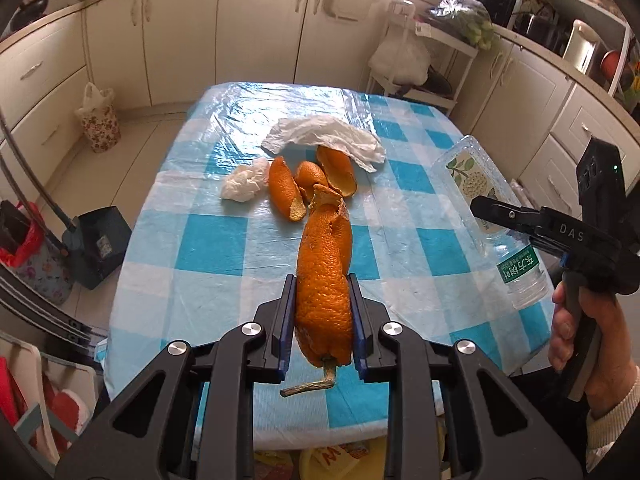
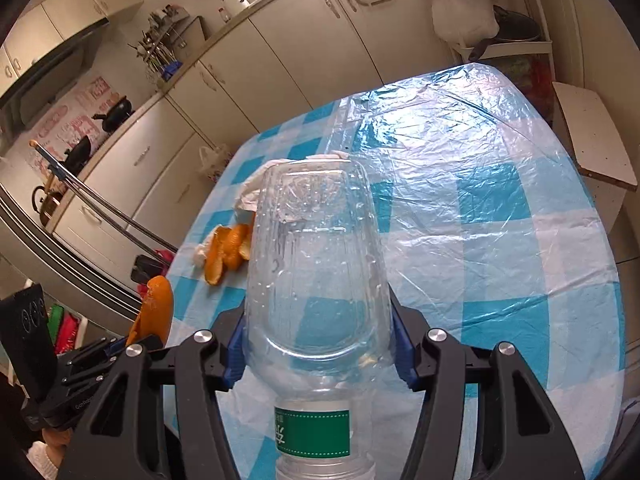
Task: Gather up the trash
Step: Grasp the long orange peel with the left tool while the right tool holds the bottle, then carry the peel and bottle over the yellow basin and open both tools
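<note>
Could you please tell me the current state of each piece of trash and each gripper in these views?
Left hand-held gripper: shut on the long orange peel.
Long orange peel: lifted, clamped between the fingers.
Right hand-held gripper: shut on the plastic bottle.
Plastic bottle: empty, held off the table.
Loose orange peels: lying on the tablecloth.
Flat tissue: spread out, crumpled, beside the peels.
Balled tissue: wadded, on the tablecloth.
</note>
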`<move>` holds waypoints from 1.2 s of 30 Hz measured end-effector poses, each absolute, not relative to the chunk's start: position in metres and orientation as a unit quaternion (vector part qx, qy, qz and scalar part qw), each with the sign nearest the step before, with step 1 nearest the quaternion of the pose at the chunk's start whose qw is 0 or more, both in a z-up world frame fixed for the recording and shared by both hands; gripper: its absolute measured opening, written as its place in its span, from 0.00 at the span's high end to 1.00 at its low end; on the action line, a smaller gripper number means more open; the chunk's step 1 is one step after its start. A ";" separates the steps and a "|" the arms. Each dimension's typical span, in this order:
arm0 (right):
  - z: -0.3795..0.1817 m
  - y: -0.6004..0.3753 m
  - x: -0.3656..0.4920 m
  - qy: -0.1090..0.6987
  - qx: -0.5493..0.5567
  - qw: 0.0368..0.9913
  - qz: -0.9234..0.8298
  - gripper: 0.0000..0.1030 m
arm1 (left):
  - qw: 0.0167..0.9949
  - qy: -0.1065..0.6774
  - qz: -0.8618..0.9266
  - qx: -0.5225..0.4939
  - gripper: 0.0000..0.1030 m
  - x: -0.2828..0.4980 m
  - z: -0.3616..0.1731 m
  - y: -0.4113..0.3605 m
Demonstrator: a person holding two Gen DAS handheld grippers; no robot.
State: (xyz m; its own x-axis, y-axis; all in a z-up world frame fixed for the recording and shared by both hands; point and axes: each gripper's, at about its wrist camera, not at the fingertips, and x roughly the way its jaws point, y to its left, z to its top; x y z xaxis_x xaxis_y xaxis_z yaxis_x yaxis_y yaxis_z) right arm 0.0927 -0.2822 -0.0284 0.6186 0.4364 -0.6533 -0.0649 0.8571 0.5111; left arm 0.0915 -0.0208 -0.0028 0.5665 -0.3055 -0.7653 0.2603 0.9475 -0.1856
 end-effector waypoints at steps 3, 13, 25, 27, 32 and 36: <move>-0.022 -0.284 0.080 0.397 0.244 0.871 0.156 0.45 | 0.891 0.421 -0.159 -0.052 0.78 0.071 0.008 -0.009; -0.014 -0.288 0.034 0.360 0.284 0.872 0.169 0.45 | 0.907 0.379 -0.181 -0.029 0.78 0.009 0.039 -0.021; -0.008 -0.291 -0.010 0.332 0.300 0.878 0.169 0.45 | 0.923 0.334 -0.190 0.008 0.78 -0.047 0.067 -0.029; -0.007 -0.290 -0.017 0.328 0.301 0.879 0.170 0.45 | 0.925 0.329 -0.191 0.006 0.78 -0.054 0.071 -0.027; -0.003 -0.288 -0.035 0.315 0.306 0.882 0.172 0.45 | 0.929 0.315 -0.195 0.004 0.78 -0.071 0.082 -0.023; -0.002 -0.287 -0.047 0.306 0.310 0.883 0.174 0.45 | 0.931 0.306 -0.200 0.006 0.78 -0.085 0.089 -0.022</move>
